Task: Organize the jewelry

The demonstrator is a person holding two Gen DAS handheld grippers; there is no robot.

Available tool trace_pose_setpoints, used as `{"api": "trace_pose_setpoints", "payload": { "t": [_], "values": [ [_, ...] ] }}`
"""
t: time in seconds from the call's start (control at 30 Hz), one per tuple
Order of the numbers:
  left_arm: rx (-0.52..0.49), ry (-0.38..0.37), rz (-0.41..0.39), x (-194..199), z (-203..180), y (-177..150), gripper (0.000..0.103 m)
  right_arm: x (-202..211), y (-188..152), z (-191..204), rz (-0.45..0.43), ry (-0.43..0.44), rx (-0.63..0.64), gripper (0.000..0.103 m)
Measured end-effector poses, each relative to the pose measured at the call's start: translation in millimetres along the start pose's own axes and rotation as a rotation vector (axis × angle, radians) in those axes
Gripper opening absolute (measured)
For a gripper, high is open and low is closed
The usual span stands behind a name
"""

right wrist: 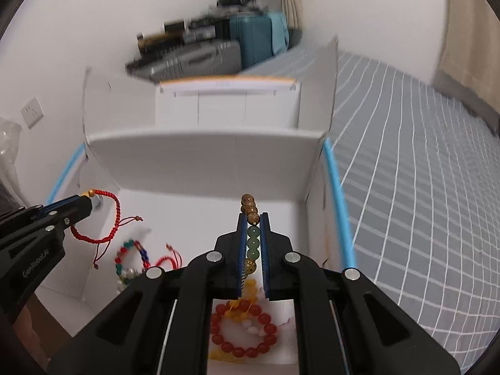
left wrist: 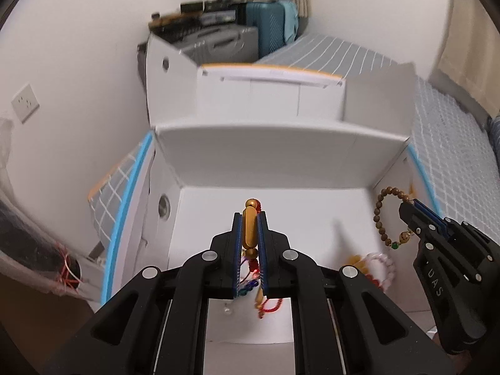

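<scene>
Left claw [left wrist: 250, 231] grips gold tube [left wrist: 249, 227] lengthwise along its fingers.

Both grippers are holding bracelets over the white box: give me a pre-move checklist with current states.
1. Left gripper shut on red cord bracelet: ok.
2. Right gripper shut on wooden bead bracelet: ok.
3. Both bracelets lifted off the white box floor: ok.
4. Grippers apart, bracelets not tangled together: ok.
5. Red bead bracelet lies in the box below the right gripper: ok.
6. Target compartment for either bracelet: cannot tell.
</scene>
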State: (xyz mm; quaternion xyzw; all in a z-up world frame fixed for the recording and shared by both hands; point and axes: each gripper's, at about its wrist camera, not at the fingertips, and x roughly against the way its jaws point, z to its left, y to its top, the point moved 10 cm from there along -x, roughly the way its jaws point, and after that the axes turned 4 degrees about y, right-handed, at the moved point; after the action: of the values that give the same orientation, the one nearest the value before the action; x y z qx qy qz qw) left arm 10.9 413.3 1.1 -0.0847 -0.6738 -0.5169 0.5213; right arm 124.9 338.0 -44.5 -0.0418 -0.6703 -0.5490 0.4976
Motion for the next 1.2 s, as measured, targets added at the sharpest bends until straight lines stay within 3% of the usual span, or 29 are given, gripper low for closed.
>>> {"api": "trace_pose_setpoints", "payload": {
  "t": [0.1,0.3,0.37,0.4,0.43,0.47,0.5,0.53,0.6,0.67,0.73,0.87,1.2],
  "values": [
    [-0.003,-0.002,0.034,-11.9,2.5,-8.2,0.009,-12.8,-11.1,4.6,0.062,0.005,-0.001,0.008],
    [-0.018,0.007,0.082,-28.4,1.8,-16.7,0.009,-23.3,-20.4,9.5,0.092,0.023,-0.001,0.010],
    [-0.022,0.003,0.096,-32.0,0.5,-18.7,0.014,-22.1,-20.7,8.5,0.095,0.024,0.002,0.011],
    [-0.018,0.000,0.105,-33.3,0.5,-19.3,0.021,-22.9,-17.9,10.5,0.090,0.013,0.015,0.019],
    [-0.008,-0.008,0.104,-32.0,1.5,-19.1,0.036,-22.5,-15.6,12.3,0.080,0.003,0.031,0.024],
    [0.006,-0.015,0.085,-28.2,4.3,-17.0,0.051,-16.3,-14.3,13.5,0.060,0.008,0.037,0.038],
    [0.014,-0.011,0.069,-24.0,7.2,-16.0,0.058,-11.5,-11.6,14.9,0.041,0.011,0.031,0.053],
    [0.018,-0.004,0.049,-18.9,9.8,-14.3,0.068,-2.6,-8.9,13.9,0.009,0.016,0.022,0.058],
    [0.018,0.012,0.022,-9.4,15.4,-13.6,0.077,13.0,-5.2,13.3,-0.035,0.027,0.018,0.074],
    [0.026,0.014,-0.005,3.1,19.5,-14.3,0.092,30.3,-3.3,10.5,-0.076,0.026,0.013,0.080],
    [0.035,0.014,-0.047,17.9,22.6,-16.1,0.097,47.1,-4.7,6.4,-0.112,0.036,-0.009,0.089],
    [0.026,0.004,-0.093,39.4,23.8,-26.2,0.097,70.2,-11.0,0.1,-0.157,0.034,-0.012,0.096],
    [0.009,-0.038,-0.153,78.0,21.6,-62.8,0.097,112.0,-47.6,-6.5,-0.226,0.028,-0.042,0.096]
  ]
}}
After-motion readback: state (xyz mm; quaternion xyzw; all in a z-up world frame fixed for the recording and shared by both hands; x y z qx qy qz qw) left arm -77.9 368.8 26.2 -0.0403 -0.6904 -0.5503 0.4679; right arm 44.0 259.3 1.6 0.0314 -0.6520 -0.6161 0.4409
